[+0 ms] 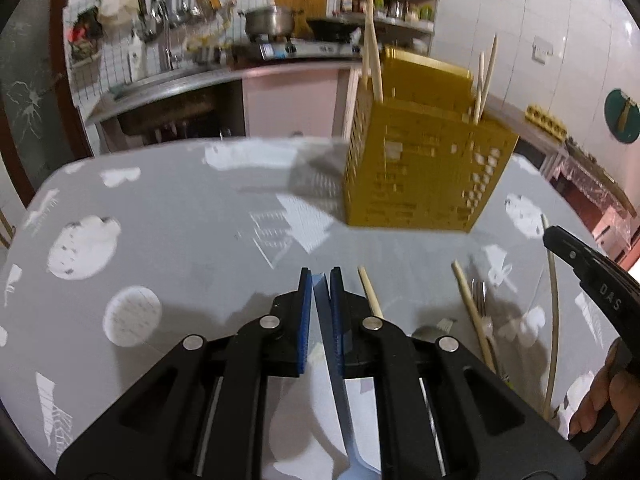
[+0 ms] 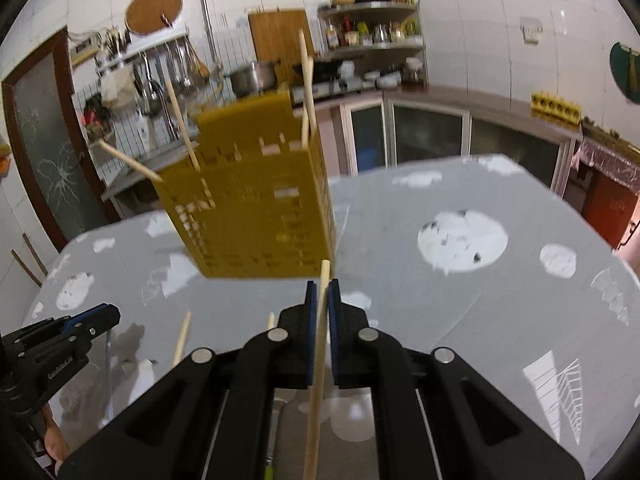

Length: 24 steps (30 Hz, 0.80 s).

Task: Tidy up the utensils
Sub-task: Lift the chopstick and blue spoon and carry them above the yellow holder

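A yellow perforated utensil holder stands on the grey patterned table with several chopsticks upright in it; it also shows in the right wrist view. My left gripper is shut on a light blue utensil handle, short of the holder. My right gripper is shut on a wooden chopstick, held just in front of the holder. It shows at the right edge of the left wrist view. Loose chopsticks and a fork lie on the table between the grippers.
A kitchen counter with a stove and pot, hanging utensils and a corner shelf lie beyond the table. The left gripper shows at the lower left of the right wrist view.
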Each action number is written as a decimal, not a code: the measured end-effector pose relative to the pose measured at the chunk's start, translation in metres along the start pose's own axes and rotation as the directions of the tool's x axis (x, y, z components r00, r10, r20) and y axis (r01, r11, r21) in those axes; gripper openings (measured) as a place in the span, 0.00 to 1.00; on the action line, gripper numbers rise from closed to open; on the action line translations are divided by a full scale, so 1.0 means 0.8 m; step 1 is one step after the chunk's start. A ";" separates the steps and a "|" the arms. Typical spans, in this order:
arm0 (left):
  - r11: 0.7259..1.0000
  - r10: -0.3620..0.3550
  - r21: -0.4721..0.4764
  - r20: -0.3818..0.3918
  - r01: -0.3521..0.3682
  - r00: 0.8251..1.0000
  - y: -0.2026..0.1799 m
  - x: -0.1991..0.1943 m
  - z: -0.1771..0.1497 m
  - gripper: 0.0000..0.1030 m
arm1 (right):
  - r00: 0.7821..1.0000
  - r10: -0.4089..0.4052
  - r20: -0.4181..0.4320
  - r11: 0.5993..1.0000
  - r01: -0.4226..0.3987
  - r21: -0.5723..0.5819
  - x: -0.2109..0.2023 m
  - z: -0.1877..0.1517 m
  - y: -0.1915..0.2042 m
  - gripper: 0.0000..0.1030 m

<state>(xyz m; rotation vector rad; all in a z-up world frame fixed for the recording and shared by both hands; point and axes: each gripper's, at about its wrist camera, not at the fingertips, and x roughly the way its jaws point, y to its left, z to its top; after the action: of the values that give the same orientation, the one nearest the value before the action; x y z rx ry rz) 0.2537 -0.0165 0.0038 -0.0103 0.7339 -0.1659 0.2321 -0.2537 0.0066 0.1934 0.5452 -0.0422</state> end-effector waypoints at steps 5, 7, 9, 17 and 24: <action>0.999 0.033 0.018 0.131 -0.036 0.991 -0.001 -0.036 0.008 0.07 | 0.992 0.012 0.125 1.000 -0.008 -0.030 -0.036 0.009 0.006 0.05; 0.999 0.037 0.022 0.163 -0.041 0.986 -0.001 -0.045 0.009 0.07 | 0.984 0.015 0.177 0.999 -0.008 -0.039 -0.052 0.012 0.009 0.05; 0.999 0.041 0.021 0.191 -0.046 0.981 -0.001 -0.053 0.010 0.07 | 0.978 0.023 0.208 0.999 -0.015 -0.040 -0.063 0.013 0.009 0.05; 0.998 0.057 0.010 0.254 -0.062 0.966 -0.002 -0.072 0.011 0.07 | 0.950 0.036 0.309 0.999 -0.025 -0.037 -0.100 0.014 0.008 0.05; 0.998 0.061 0.001 0.301 -0.064 0.952 0.001 -0.087 0.013 0.06 | 0.932 0.033 0.361 0.999 -0.018 -0.043 -0.118 0.013 0.009 0.05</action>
<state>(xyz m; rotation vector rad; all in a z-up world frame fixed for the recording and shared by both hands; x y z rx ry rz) 0.2097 -0.0057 0.0575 -0.0017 0.4278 -0.1043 0.1574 -0.2498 0.0653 0.1494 0.1747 -0.0404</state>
